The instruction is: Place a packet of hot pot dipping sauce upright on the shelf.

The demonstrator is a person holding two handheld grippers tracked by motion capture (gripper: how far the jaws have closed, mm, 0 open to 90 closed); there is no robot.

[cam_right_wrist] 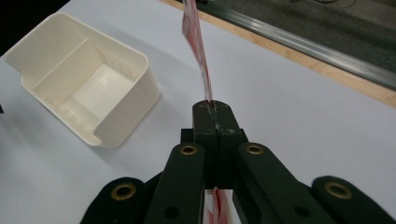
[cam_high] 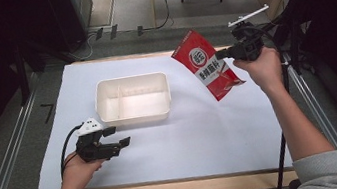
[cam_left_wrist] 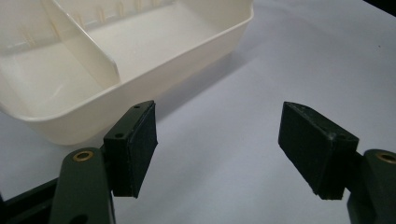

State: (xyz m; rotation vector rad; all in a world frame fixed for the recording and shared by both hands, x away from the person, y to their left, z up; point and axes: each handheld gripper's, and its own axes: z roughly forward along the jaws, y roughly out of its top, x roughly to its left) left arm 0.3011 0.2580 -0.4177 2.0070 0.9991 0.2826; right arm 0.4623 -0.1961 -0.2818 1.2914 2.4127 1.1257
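1 red packet hangs in the air above the right half of the counter, pinched at its edge by the right tool, whose 2 jaws are pressed together on it; the packet is tilted, with white lettering and a round emblem on its face. From the right gripper view the packet is seen edge-on, rising thin from between the closed pads. Left of it, well apart, a cream bin with 1 inner divider sits on the counter, both of its 2 compartments bare. Just beside the bin's near left corner, the left tool rests low over the counter in the person's hand, jaws spread apart with nothing between them. A white sheet covers the counter, and a strip of pale wood shows along the near and far edges. Metal rails run along both sides. Grey floor lies beyond, with dark cables trailing across it and dark furniture at the left.
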